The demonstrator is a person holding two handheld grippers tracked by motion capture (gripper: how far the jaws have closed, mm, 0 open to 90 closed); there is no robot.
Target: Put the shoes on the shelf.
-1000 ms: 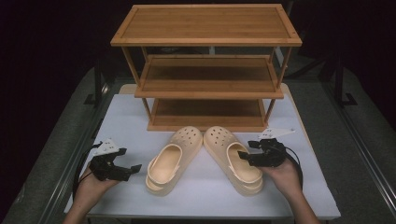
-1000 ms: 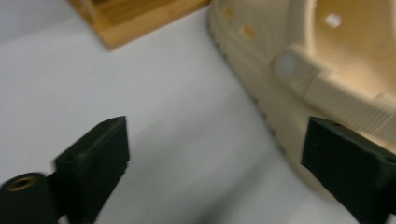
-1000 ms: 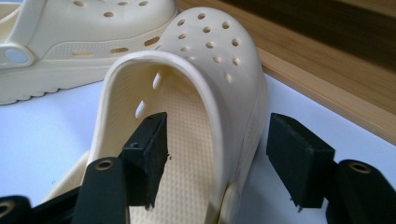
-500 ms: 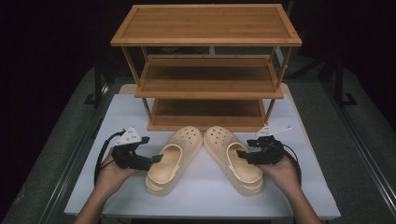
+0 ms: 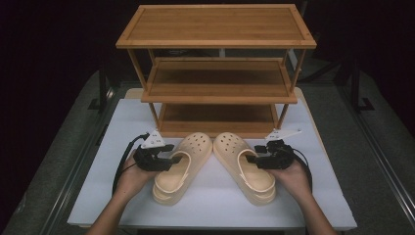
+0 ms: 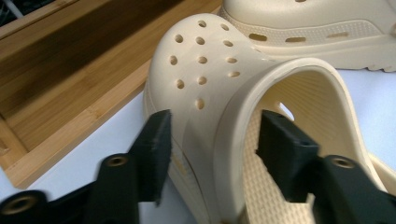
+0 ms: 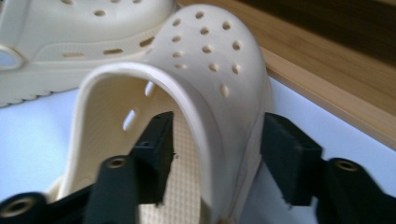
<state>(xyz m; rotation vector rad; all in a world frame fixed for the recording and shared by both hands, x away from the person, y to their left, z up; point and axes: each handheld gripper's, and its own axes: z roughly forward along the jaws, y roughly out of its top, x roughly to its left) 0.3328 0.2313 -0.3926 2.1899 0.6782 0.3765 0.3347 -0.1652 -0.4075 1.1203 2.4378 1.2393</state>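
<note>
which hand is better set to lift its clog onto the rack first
Nearly even; slight edge right. The right hand-held gripper straddles the right clog wall with its inner pad almost touching; the left hand-held gripper has gaps around the left clog.

A wooden shoe rack (image 5: 216,73) with three slatted shelves stands at the far edge of a white table (image 5: 122,122), centred between its left and right sides. All three shelves are bare. Grey floor (image 5: 63,142) runs along both long sides of the table, with dark stands at the back.
</note>
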